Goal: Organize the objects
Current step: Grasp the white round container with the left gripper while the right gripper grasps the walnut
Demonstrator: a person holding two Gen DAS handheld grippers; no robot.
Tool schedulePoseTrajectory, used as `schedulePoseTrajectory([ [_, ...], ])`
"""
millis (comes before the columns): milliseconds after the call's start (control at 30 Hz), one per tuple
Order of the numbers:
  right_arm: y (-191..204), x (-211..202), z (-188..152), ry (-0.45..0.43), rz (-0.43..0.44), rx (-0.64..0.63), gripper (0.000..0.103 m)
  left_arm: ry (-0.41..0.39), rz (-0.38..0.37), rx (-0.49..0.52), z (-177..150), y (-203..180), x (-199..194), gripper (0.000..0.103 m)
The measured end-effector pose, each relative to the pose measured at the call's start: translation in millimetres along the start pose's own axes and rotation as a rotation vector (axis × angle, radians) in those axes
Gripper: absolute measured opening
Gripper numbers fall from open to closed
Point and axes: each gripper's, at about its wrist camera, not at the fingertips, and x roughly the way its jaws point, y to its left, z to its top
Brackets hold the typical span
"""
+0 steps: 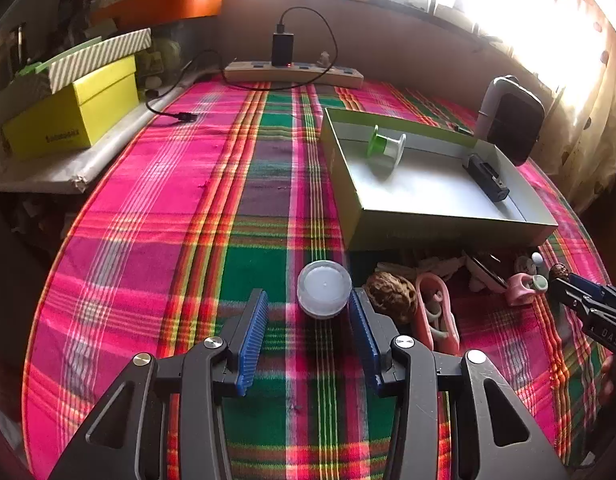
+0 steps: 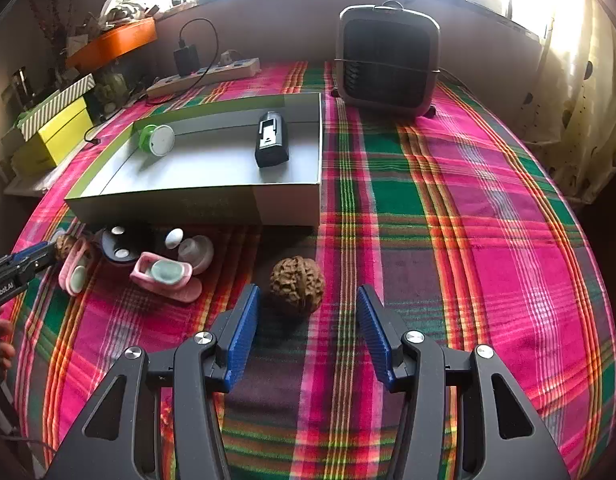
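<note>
My left gripper [image 1: 308, 304] is open on the plaid cloth, its blue pads either side of a small round white jar [image 1: 324, 289] that stands just past the tips. A walnut [image 1: 392, 297] and a pink clip [image 1: 436, 312] lie right of it. My right gripper [image 2: 308, 300] is open with another walnut [image 2: 295, 284] between its tips, not touching either pad. An open shallow box [image 1: 448, 224] [image 2: 195, 200] holds a green-and-white spool [image 1: 386, 146] [image 2: 157, 140] and a black device [image 1: 486, 178] [image 2: 271, 140]. Small pink and white items [image 2: 163, 272] lie in front of the box.
A dark fan heater [image 2: 388, 60] stands at the far side by the window. A power strip with a charger [image 1: 291, 72] lies at the back. Yellow and striped boxes [image 1: 75, 116] sit on a side shelf at the left. A curtain hangs at the right.
</note>
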Motion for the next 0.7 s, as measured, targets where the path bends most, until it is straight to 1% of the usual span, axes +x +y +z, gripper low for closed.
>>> schedulePoseTrajectory([
  [333, 0.0, 6.9, 6.4, 0.006, -0.01, -0.015, 0.051, 0.003, 0.012, 0.011, 10.1, 0.0, 9.3, 0.041],
  [700, 0.1, 9.0, 8.6, 0.009, -0.029, -0.022, 0.051, 0.005, 0.023, 0.018, 13.8, 0.6, 12.7, 0.04],
])
